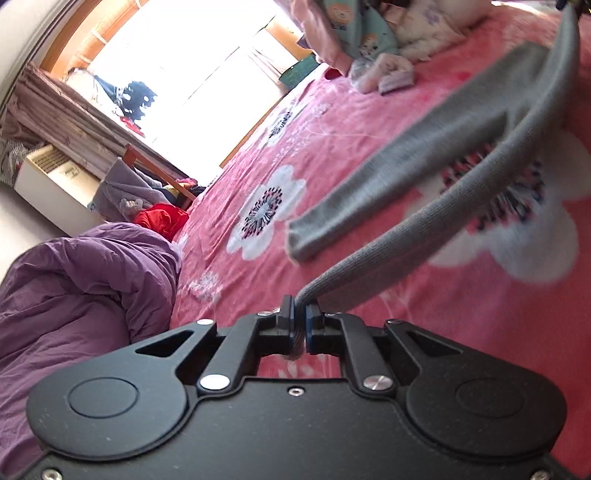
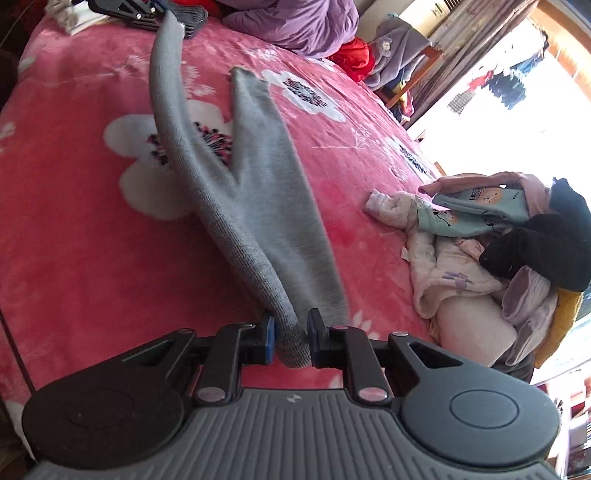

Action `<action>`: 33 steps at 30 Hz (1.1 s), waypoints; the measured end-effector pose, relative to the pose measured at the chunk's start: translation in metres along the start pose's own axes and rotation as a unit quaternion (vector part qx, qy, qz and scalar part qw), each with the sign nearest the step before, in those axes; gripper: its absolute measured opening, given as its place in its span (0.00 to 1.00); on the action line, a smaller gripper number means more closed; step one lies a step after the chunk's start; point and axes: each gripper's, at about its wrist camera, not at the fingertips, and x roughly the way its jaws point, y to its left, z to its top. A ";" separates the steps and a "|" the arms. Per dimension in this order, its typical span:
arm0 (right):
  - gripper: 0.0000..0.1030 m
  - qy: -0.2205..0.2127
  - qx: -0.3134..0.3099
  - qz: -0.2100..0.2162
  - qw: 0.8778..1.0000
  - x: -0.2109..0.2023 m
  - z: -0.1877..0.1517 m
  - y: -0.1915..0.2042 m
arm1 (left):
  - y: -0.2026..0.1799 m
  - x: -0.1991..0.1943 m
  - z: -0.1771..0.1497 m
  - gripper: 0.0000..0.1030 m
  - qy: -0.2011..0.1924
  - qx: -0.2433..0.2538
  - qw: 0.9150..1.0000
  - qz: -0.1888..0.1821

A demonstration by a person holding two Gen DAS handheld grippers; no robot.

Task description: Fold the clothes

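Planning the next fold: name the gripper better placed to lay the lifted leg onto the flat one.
Left gripper: it pinches the lifted leg's end of the grey leggings; the right gripper holds the waist.

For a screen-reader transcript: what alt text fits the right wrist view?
The right gripper pinches a grey knit garment stretched across a pink floral blanket to the left gripper. A pile of clothes lies at right.

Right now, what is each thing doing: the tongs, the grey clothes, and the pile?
Left tongs: shut, pinching one end of the grey knit garment.
Right tongs: shut on the garment's other end.
Grey knit garment: unfolded, lifted at both ends, one leg lying on the blanket.
Pink flowered blanket: spread flat.
Clothes pile: jumbled, not folded.
Purple quilt: bunched up.
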 end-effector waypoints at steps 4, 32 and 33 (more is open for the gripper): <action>0.18 0.002 0.034 0.022 0.999 0.014 0.009 -0.030 | 0.012 0.025 0.014 0.05 0.011 -0.020 1.000 -0.014; 0.18 0.026 0.267 0.125 0.955 0.131 -0.029 -0.127 | 0.046 0.185 0.094 0.06 0.133 -0.038 0.981 -0.135; 0.18 0.025 0.272 0.125 0.954 0.132 -0.031 -0.127 | 0.046 0.189 0.095 0.06 0.135 -0.041 0.980 -0.137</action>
